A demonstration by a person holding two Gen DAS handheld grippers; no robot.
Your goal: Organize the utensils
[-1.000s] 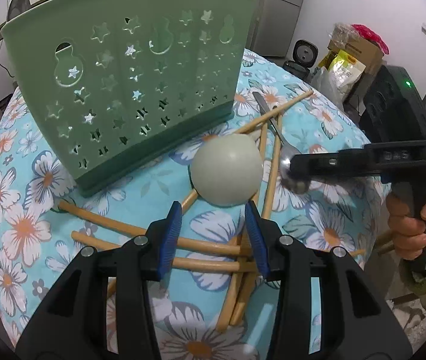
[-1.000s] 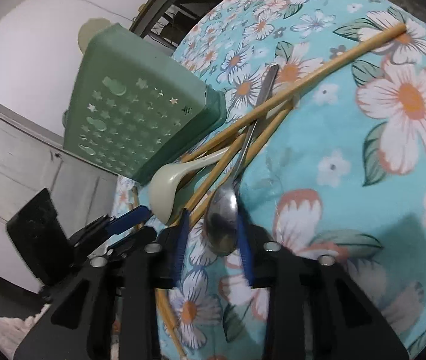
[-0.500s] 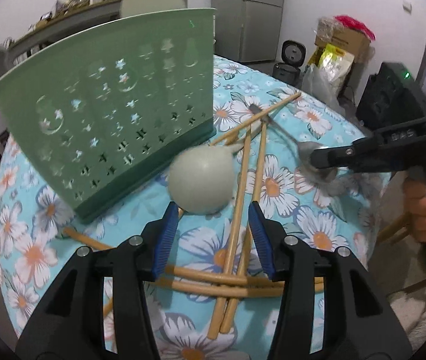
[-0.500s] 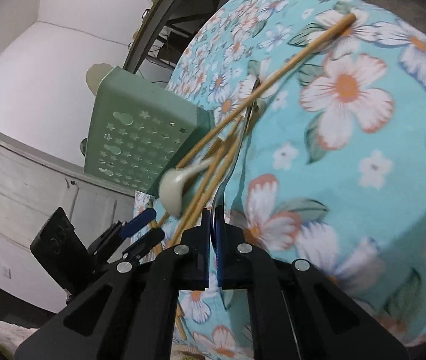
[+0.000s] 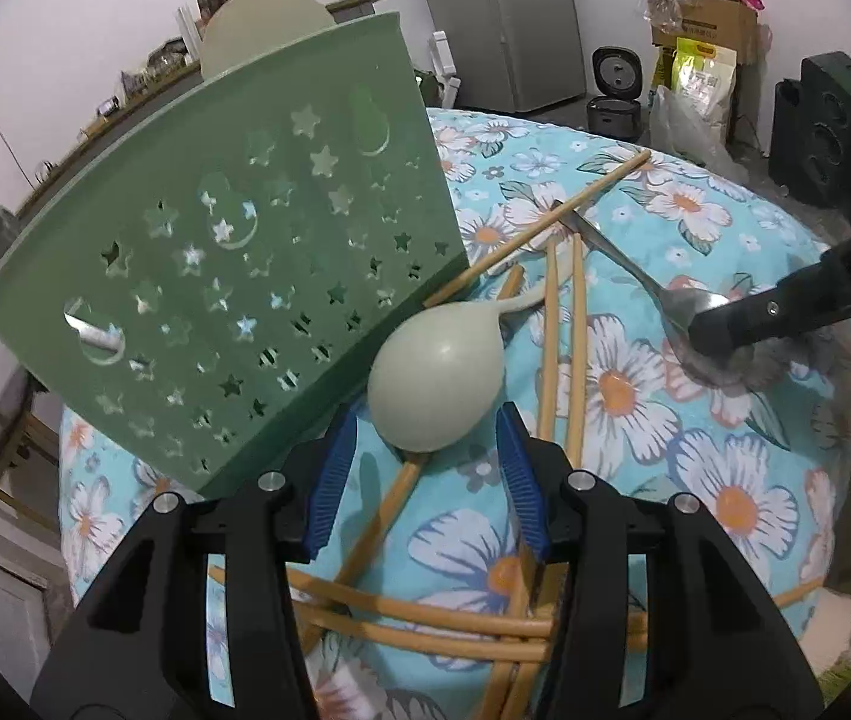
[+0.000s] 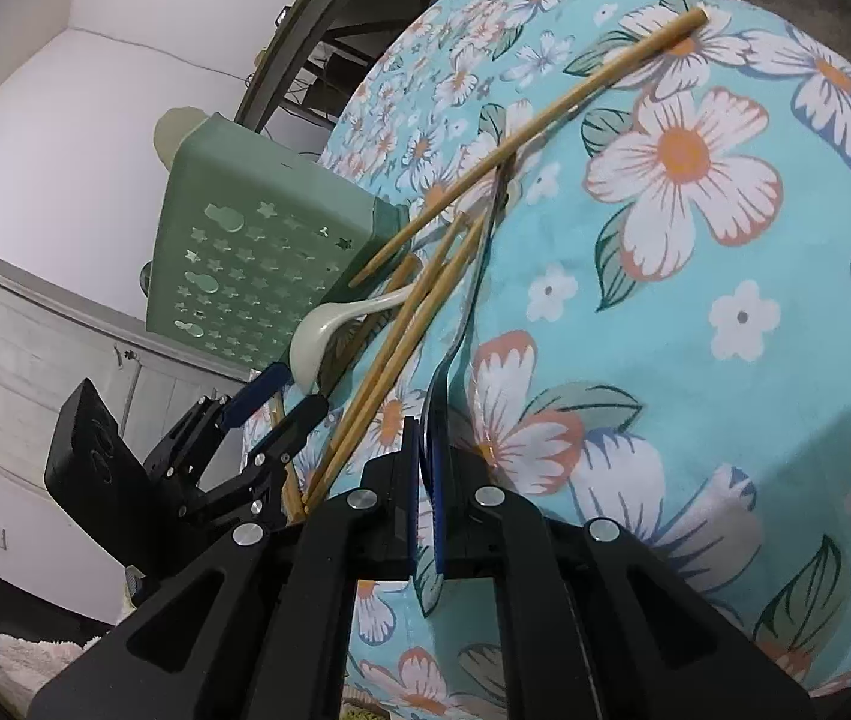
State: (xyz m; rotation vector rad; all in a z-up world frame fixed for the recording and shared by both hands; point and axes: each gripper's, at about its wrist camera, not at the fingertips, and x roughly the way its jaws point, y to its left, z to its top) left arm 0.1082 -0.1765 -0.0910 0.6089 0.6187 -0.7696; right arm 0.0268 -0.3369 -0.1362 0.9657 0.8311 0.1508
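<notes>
Utensils: wooden chopsticks [image 5: 563, 342], a pale green plastic soup spoon [image 5: 437, 378] and a steel spoon [image 5: 647, 276] are lying scattered on the bench [image 5: 725, 480], which is wearing a turquoise cloth printed with white flowers.
Holder: a green plastic utensil basket [image 5: 233, 252], pierced with star and gourd cut-outs, is standing at the far left of the bench, just beside the pale spoon; a pale round shape is showing above its rim.
Chopsticks: one long stick is lying diagonally across the steel spoon's handle; two are running side by side next to the pale spoon; more are crossing each other near the bench edge under the left tool.
Pale spoon: its bowl is lying domed side up, its handle curving away among the sticks.
Left gripper [image 5: 425, 462]: it is hovering over the near end of the pale spoon's bowl, blue-padded fingers [image 5: 329, 480] standing apart on either side and not pressing it, so nothing is being grasped.
Right gripper [image 6: 428, 450]: its blue fingers [image 6: 437, 480] are clenched tight on the bowl of the steel spoon, having just been closing on it, with the handle running away over the cloth; in the left wrist view the black tip is covering part of the shiny bowl at the bench's right side.
</notes>
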